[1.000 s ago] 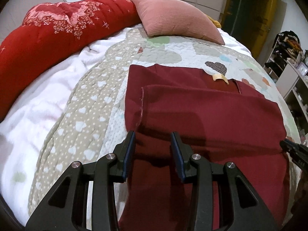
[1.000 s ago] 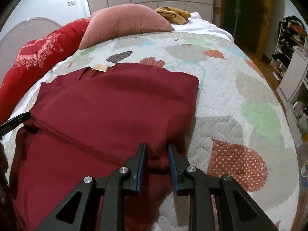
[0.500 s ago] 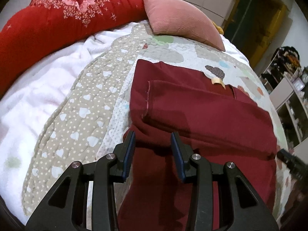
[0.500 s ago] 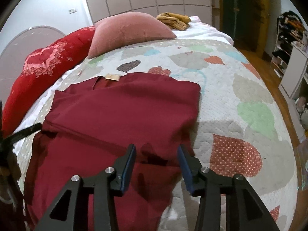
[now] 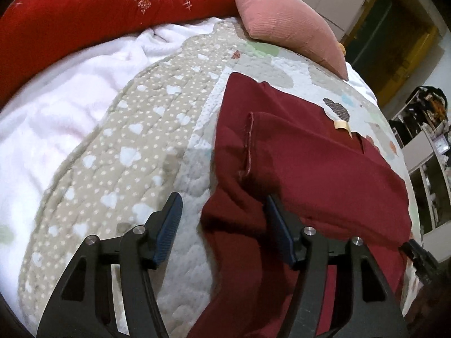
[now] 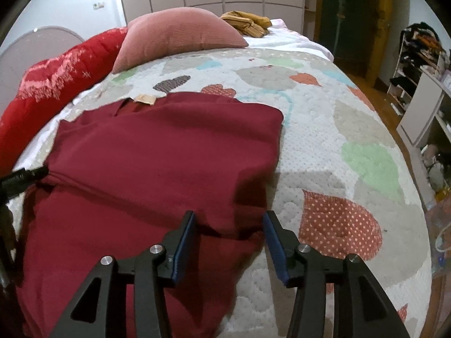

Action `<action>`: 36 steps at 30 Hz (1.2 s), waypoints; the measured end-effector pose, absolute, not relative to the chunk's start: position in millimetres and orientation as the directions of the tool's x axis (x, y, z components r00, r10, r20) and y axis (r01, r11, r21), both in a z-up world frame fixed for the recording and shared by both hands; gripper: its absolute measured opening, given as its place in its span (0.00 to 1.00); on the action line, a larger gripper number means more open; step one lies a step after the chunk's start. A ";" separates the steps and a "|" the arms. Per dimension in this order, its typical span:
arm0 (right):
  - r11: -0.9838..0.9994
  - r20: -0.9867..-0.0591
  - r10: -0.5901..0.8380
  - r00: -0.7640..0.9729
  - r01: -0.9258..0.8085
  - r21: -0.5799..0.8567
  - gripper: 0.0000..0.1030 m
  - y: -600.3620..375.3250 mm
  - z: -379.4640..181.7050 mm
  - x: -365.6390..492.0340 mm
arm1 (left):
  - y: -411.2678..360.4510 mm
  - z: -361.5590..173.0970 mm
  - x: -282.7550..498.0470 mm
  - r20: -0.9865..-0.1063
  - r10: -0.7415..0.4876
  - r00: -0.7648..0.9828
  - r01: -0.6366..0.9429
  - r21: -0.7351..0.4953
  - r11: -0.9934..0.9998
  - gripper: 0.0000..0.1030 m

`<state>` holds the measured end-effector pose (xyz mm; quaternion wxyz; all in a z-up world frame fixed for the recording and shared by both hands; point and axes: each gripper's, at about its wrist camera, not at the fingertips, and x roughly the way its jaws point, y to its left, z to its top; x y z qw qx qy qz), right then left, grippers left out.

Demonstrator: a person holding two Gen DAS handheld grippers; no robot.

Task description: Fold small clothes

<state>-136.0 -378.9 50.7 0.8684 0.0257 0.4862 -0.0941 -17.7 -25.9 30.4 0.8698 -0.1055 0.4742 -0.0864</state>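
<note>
- Garment [image 5: 324,169]: a dark red piece of clothing lies spread on the patterned quilt [image 5: 146,152], with an upper layer folded down over the lower part so that a fold edge runs across it.
- The left gripper [image 5: 222,225] has its jaws spread wide and holds nothing; the garment's left edge bunches up in the gap between the fingers, close to the right-hand finger, while the left-hand finger stands over bare quilt.
- Ahead of that gripper a raw seam edge of the folded layer runs away from it, and farther ahead and to the right a small tan label [image 5: 342,125] sits at the neckline.
- The right gripper [image 6: 229,239] is likewise wide open and empty; the garment's lower right corner lies between and just ahead of its fingers, the fold edge crossing right in front of the left-hand finger.
- To the right of this gripper lies bare quilt with green, grey and dotted orange patches.
- Far ahead of both grippers a pink ribbed cushion [image 6: 177,39] rests at the head of the bed, with a red floral comforter [image 5: 93,8] rolled up to the left of it.
- A white fleecy blanket [image 5: 50,107] covers the bed to the left of the left gripper.
- Beyond the cushion, in the right wrist view, a mustard-yellow bundle [image 6: 248,24] lies on white bedding.
</note>
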 end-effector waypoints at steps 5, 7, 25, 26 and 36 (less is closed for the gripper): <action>0.984 -0.847 -0.087 0.524 0.175 0.007 0.46 -373.0 62.3 -154.7 | -14.4 38.7 -44.3 -0.805 -0.232 0.545 0.076 -0.228 0.971 0.60; 0.984 -0.850 -0.056 0.524 0.172 0.041 0.46 -370.1 64.4 -166.9 | -8.8 40.3 -57.1 -0.805 -0.236 0.544 0.082 -0.229 0.970 0.60; 0.983 -0.901 0.008 0.434 0.163 0.087 0.48 -335.6 49.1 -291.7 | 10.3 35.1 -188.3 -0.848 -0.231 0.477 0.154 -0.178 0.972 0.60; 0.983 -0.901 0.014 0.434 0.160 0.092 0.48 -334.7 49.6 -297.6 | 12.4 34.0 -194.0 -0.849 -0.233 0.474 0.152 -0.182 0.972 0.60; 0.954 -0.888 0.135 0.439 0.184 0.236 0.51 -329.4 44.8 -350.3 | 22.0 26.4 -222.2 -0.857 -0.274 0.436 0.162 -0.225 0.961 0.60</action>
